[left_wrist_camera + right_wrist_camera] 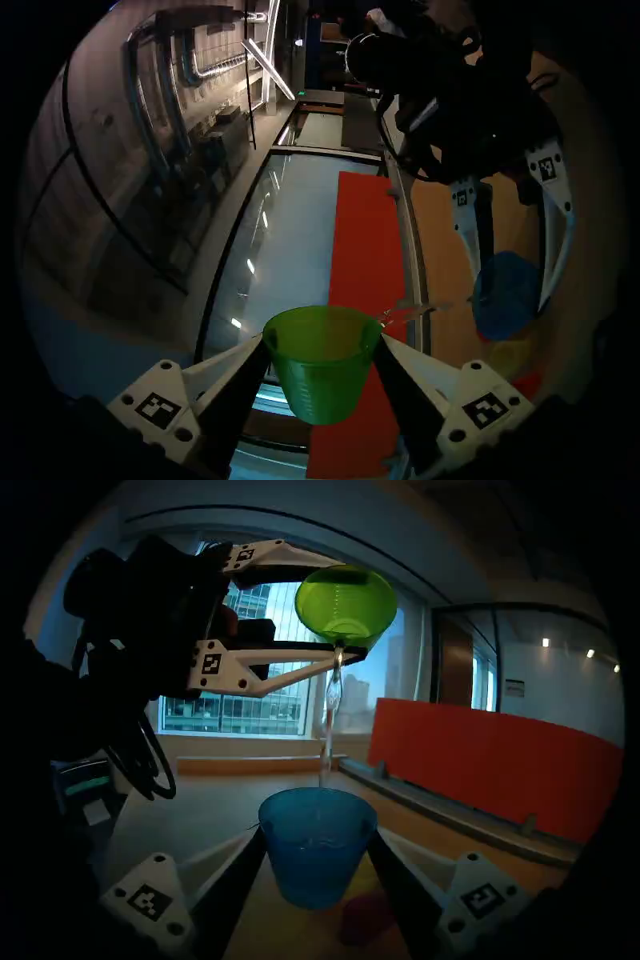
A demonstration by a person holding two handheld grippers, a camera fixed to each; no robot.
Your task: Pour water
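green cup [322, 372] translucent glossy plastic; blue cup [318, 856] translucent smooth plastic; table [210, 810] smooth wood-look.

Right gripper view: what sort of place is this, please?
Probably an office in a city building: a wide window looks onto tower blocks, an orange partition runs beside the wooden table, and recessed ceiling lights show at the far right.

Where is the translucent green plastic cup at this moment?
In the right gripper view, the translucent green plastic cup is tipped in the left gripper, upper centre, directly above the blue plastic cup.
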